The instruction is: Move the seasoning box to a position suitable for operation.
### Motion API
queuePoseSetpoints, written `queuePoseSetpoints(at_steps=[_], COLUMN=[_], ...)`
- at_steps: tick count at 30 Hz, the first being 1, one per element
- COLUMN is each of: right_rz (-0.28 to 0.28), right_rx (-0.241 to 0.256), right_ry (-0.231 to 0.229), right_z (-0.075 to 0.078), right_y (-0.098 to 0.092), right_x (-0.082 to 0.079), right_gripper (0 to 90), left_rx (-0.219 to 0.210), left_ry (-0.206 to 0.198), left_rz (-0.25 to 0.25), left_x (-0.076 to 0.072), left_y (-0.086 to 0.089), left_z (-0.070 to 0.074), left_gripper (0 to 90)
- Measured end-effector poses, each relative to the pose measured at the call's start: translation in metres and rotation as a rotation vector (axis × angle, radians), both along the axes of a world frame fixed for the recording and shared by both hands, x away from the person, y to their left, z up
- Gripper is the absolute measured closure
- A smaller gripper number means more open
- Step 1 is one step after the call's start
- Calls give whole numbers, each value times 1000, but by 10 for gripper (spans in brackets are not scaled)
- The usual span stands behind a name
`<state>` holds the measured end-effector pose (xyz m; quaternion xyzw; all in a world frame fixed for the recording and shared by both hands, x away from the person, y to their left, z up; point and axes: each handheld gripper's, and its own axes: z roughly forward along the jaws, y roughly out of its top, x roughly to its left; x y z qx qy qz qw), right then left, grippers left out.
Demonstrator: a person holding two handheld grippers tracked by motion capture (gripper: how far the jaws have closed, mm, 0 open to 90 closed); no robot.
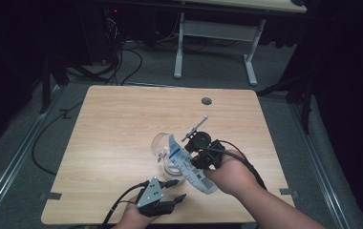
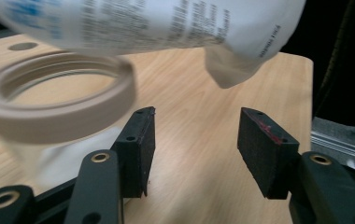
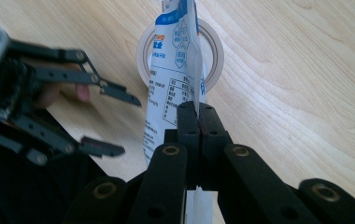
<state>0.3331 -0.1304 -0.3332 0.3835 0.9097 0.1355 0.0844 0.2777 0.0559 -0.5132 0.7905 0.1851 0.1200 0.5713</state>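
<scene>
Two grippers are working around the clear jar (image 1: 163, 151) near the table's (image 1: 112, 124) front-middle: the right gripper (image 1: 199, 153) is pinching a white-and-blue pouch (image 1: 189, 164) tight between its jaws and tilting it over the jar's mouth, while the left gripper (image 1: 174, 190), just in front of the jar, is standing wide apart and holding nothing. Likely risks: with nothing steadying the jar, the pouch may be nudging or tipping it, or spilling contents past the rim. Whether the pouch is open, whether anything is pouring, and the jar's contents are hard to make out.
</scene>
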Motion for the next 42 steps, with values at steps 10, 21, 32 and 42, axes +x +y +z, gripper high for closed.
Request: queuePoseSetpoints(at_steps=[10, 21, 32, 42], right_rz=[-8, 7, -4, -51], right_rx=[-3, 4, 14, 29], right_ry=[6, 7, -3, -15], right_z=[-4, -3, 1, 2], right_y=[0, -1, -11, -25], right_x=[-1, -1, -2, 2], right_gripper=[900, 899, 900, 900], left_rx=[4, 5, -11, -34], left_ry=[-9, -14, -11, 0], left_rz=[71, 150, 204, 231], left_x=[8, 17, 21, 23], left_y=[26, 50, 73, 83], left_z=[-2, -4, -2, -1], left_gripper=[476, 481, 482, 481])
